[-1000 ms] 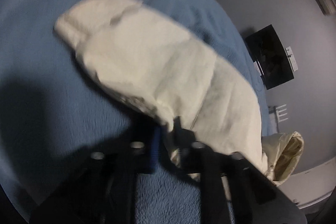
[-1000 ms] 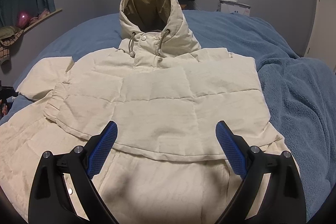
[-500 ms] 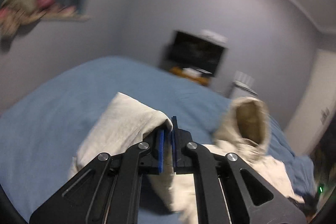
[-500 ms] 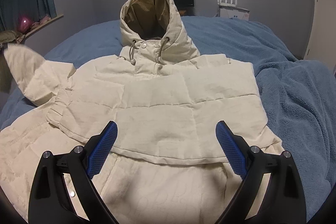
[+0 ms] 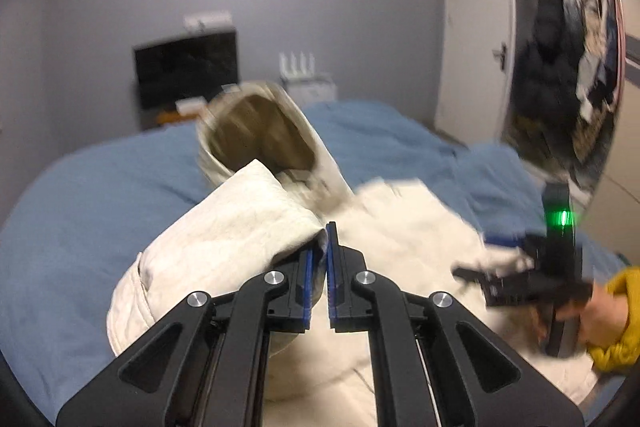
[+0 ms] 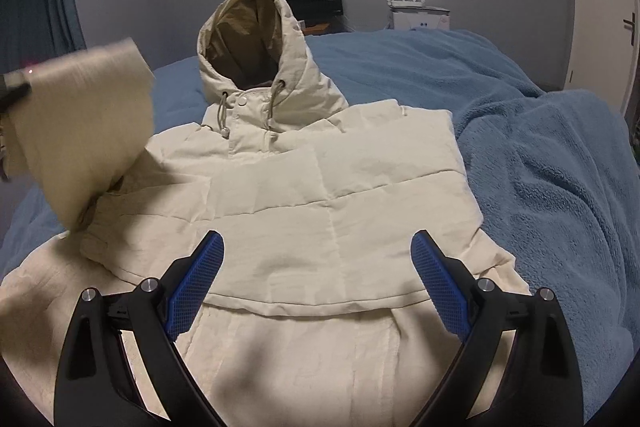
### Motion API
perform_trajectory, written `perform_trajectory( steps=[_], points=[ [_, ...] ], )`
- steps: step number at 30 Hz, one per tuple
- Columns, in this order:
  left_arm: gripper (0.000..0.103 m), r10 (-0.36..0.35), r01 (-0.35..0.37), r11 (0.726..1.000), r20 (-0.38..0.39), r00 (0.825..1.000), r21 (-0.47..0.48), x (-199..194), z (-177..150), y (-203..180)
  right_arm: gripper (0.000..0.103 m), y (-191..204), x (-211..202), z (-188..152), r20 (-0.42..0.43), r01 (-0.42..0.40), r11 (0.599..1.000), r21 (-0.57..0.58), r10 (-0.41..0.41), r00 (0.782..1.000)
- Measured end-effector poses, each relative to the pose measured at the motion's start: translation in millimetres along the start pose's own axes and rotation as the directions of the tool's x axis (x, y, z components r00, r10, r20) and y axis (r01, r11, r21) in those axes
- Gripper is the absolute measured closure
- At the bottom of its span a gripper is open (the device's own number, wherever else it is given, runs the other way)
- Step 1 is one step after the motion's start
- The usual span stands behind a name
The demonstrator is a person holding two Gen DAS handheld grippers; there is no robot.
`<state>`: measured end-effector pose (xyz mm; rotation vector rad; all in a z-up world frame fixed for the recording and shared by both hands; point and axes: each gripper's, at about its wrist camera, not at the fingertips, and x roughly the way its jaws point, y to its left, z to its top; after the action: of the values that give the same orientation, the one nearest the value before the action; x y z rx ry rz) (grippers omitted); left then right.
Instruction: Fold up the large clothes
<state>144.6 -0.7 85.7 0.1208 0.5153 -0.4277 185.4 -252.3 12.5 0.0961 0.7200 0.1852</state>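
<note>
Clamped on the sleeve cuff, the left gripper lifts it above the cream hooded jacket on the bed; the right gripper hovers wide, empty. Soft, puffy, probably light; edges suit gripping best.

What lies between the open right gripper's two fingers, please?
In the right wrist view, the right gripper holds nothing; between its fingers only the cream jacket's folded front shows, spread on the blue blanket.
</note>
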Motion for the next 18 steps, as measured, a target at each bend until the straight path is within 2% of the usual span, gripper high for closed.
perform_trajectory(
  steps=[4, 8, 10, 11, 12, 13, 14, 15, 18],
  points=[
    [0.097, -0.031, 0.034, 0.999, -0.105, 0.994, 0.030, 42, -33, -26, 0.013, -9, 4, 0, -0.013, -0.003, 0.999, 0.037, 0.003, 1.000],
    [0.096, -0.087, 0.094, 0.995, -0.201, 0.976, 0.029, 67, -56, -34, 0.013, -14, 2, 1, -0.004, -0.003, 0.998, 0.057, 0.003, 1.000],
    [0.091, -0.120, 0.127, 0.992, -0.233, 0.965, 0.018, 72, -62, -37, 0.013, -15, 2, 1, -0.005, -0.005, 0.998, 0.058, 0.005, 1.000],
    [0.081, -0.144, 0.149, 0.989, -0.244, 0.959, 0.004, 73, -64, -38, 0.013, -15, 3, 1, -0.006, -0.007, 0.998, 0.058, 0.007, 1.000],
    [0.067, -0.163, 0.166, 0.986, -0.247, 0.955, -0.008, 71, -66, -39, 0.013, -15, 3, 0, -0.006, -0.007, 0.998, 0.058, 0.007, 1.000],
    [0.060, -0.180, 0.182, 0.983, -0.240, 0.954, -0.016, 66, -65, -40, 0.013, -15, 3, 0, -0.007, -0.007, 0.998, 0.058, 0.007, 1.000],
    [0.049, -0.178, 0.180, 0.984, -0.230, 0.957, -0.011, 59, -64, -42, 0.013, -15, 3, 0, -0.005, -0.007, 0.998, 0.058, 0.008, 1.000],
    [0.044, -0.176, 0.179, 0.984, -0.225, 0.958, -0.006, 54, -63, -44, 0.013, -15, 2, 0, -0.001, -0.007, 0.998, 0.058, 0.007, 1.000],
    [0.044, -0.184, 0.187, 0.982, -0.215, 0.959, -0.007, 29, -60, -42, 0.013, -13, -1, 0, 0.013, -0.008, 0.999, 0.047, 0.008, 1.000]
  ],
)
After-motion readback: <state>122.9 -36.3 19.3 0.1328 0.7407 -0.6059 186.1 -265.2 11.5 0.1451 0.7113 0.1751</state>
